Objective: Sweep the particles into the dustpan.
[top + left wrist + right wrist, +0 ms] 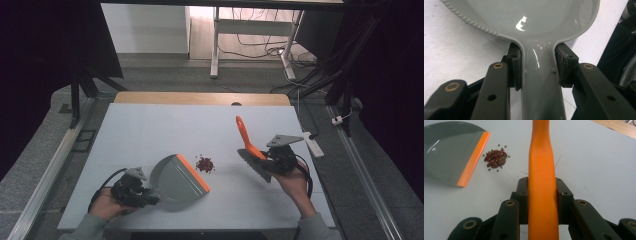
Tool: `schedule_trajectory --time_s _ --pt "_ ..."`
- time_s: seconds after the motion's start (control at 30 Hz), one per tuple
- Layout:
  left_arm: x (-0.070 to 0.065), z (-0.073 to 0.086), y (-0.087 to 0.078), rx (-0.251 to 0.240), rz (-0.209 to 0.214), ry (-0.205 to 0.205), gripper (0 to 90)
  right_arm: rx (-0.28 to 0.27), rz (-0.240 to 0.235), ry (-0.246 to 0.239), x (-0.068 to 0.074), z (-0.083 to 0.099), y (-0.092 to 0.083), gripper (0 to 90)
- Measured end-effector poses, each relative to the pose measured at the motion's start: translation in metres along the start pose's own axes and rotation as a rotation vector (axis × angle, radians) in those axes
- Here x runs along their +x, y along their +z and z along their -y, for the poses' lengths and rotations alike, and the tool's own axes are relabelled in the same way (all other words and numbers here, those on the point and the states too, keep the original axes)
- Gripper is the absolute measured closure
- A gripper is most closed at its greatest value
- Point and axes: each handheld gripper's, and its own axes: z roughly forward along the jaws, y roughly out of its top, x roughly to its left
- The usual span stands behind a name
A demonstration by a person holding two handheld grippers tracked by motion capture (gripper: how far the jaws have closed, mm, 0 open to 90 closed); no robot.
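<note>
Beans [205, 164], dark red with a few small green ones, lie in a little heap on the white table [150, 130], just beyond the orange lip of my grey dustpan [177, 177] and apart from it. My left gripper [142, 195] is clamped on the dustpan's handle, both pads pressed against its grey neck, with the pan resting flat on the table. My right gripper [272, 159] is closed around the orange handle of the brush [247, 145], which rises up and away from me, its dark bristles hanging beside the gripper, to the right of the beans and apart from them.
</note>
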Motion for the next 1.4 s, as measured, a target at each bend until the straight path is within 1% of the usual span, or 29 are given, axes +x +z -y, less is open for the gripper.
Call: schedule_trajectory --time_s 0.03,0.07,0.13,0.23,0.27,0.33,0.37,0.4,0.5,0.53,0.57,0.6,0.7,0.73,0.77,0.8,0.83,0.9,1.0,1.27,1.4 --pt "0.0 0.0 0.0 0.0 0.0 0.0 61.6 0.0 0.0 0.0 0.0 0.0 0.0 70.4" --pt "0.0 0.0 0.0 -0.001 -0.001 0.0 61.6 0.006 -0.001 -0.007 0.002 -0.006 0.006 70.4" --pt "-0.001 0.0 0.0 -0.001 -0.003 0.001 61.6 0.007 -0.003 -0.009 0.003 -0.008 0.009 70.4" --pt "-0.001 0.0 0.0 -0.002 -0.003 0.003 61.6 0.011 -0.006 -0.023 0.008 -0.019 0.019 70.4" --pt "-0.001 0.0 0.0 -0.003 -0.004 0.003 61.6 0.016 -0.007 -0.031 0.009 -0.026 0.027 70.4" --pt "-0.001 0.0 0.0 -0.003 -0.004 0.003 61.6 0.019 -0.007 -0.032 0.01 -0.029 0.03 70.4" --pt "-0.001 0.0 0.0 -0.003 -0.004 0.004 61.6 0.03 -0.008 -0.033 0.011 -0.037 0.039 70.4" --pt "-0.001 0.0 0.0 -0.003 -0.003 0.003 61.6 0.03 -0.008 -0.033 0.011 -0.037 0.039 70.4" --pt "-0.001 -0.001 0.0 -0.001 -0.002 0.006 61.6 0.048 -0.005 -0.04 0.01 -0.046 0.052 70.5" --pt "-0.002 -0.001 0.0 0.0 -0.003 0.009 61.5 0.061 -0.004 -0.037 0.01 -0.051 0.062 70.4" --pt "-0.002 -0.001 0.0 -0.001 -0.003 0.011 61.6 0.065 -0.004 -0.038 0.01 -0.052 0.066 70.5" --pt "-0.002 -0.001 0.0 -0.001 -0.001 0.013 61.6 0.065 -0.004 -0.038 0.01 -0.052 0.066 70.5" --pt "-0.002 -0.001 0.0 -0.001 0.0 0.014 61.6 0.076 -0.008 -0.034 0.011 -0.058 0.08 70.4" --pt "-0.002 -0.001 0.001 0.001 0.001 0.014 61.6 0.085 -0.009 -0.035 0.013 -0.062 0.088 70.4" --pt "-0.001 -0.001 0.001 0.001 0.002 0.013 61.6 0.085 -0.009 -0.035 0.013 -0.062 0.088 70.4" --pt "-0.001 -0.001 0.001 0.001 0.002 0.014 61.6 0.098 -0.009 -0.043 0.016 -0.065 0.095 70.4" --pt "-0.002 -0.001 0.001 0.0 0.002 0.014 61.6 0.098 -0.009 -0.043 0.016 -0.065 0.095 70.4" --pt "-0.002 -0.001 0.001 0.0 0.004 0.016 61.6 0.112 -0.009 -0.05 0.019 -0.068 0.102 70.5" --pt "-0.003 -0.002 0.001 0.002 0.004 0.019 61.6 0.117 -0.011 -0.062 0.022 -0.071 0.108 70.5" --pt "-0.005 -0.005 0.004 0.006 0.011 0.028 61.5 0.149 -0.015 -0.069 0.026 -0.073 0.121 70.5" --pt "-0.005 -0.005 0.005 0.006 0.018 0.03 61.6 0.169 -0.006 -0.093 0.03 -0.076 0.127 70.5"
